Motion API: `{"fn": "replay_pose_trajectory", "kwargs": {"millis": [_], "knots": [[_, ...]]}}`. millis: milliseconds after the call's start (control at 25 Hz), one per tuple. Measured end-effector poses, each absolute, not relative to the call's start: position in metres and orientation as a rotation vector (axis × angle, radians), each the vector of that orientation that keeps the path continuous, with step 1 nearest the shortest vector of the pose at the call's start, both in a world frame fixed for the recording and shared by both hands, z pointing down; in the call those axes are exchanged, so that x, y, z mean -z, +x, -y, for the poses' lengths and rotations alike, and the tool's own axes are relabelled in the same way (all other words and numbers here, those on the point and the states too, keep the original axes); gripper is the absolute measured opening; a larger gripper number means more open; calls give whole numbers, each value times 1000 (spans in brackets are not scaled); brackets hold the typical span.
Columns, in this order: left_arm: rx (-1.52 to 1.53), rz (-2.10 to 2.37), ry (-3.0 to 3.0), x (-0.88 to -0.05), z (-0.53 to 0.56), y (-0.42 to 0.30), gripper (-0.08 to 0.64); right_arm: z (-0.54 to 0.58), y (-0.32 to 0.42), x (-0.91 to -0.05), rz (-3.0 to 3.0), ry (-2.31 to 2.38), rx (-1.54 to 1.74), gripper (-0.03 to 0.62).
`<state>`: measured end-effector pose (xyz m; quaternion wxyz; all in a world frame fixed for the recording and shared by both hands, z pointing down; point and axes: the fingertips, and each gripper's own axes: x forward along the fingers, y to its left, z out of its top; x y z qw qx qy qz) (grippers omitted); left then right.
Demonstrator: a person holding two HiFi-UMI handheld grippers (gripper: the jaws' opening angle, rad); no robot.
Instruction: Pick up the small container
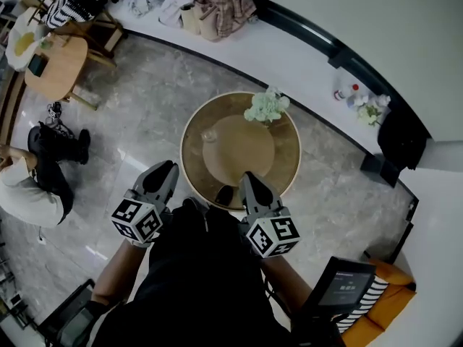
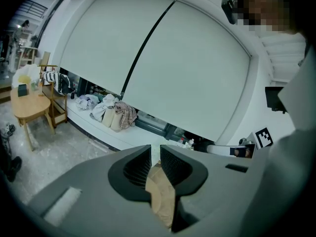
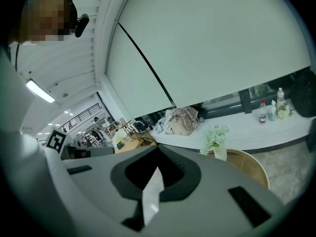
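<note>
A small clear container [image 1: 210, 134] stands on the round wooden table [image 1: 286, 166], left of its raised centre. A vase of pale green flowers [image 1: 266, 107] stands at the table's far edge and also shows in the right gripper view as the vase [image 3: 216, 139]. My left gripper [image 1: 168, 168] hovers over the floor just off the table's near-left rim, shut and empty. My right gripper [image 1: 248, 176] is over the near rim, its jaws closed with nothing between them. Both point up towards the window blind: left gripper [image 2: 155, 149], right gripper [image 3: 158, 149]. Neither gripper view shows the container.
A person [image 1: 29, 186] sits on the floor at the left. A wooden side table with chairs [image 1: 54, 63] stands at the back left. Along the window, a white ledge [image 1: 296, 56] carries clothes [image 1: 217, 6] and bottles [image 1: 347, 89]. An orange chair [image 1: 383, 302] is at the lower right.
</note>
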<state>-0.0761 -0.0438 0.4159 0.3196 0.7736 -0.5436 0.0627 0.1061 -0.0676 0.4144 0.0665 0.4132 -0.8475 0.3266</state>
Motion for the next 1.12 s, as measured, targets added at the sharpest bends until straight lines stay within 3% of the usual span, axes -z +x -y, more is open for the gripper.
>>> {"fn": "replay_pose_trajectory", "kwargs": {"millis": [600, 1120], "knots": [[-273, 1273, 2066, -491, 77, -104, 51, 77, 87, -479, 2383, 1401, -1062, -2], [-427, 1234, 2167, -556, 116, -87, 52, 88, 102, -531, 2300, 1493, -1122, -2]]}}
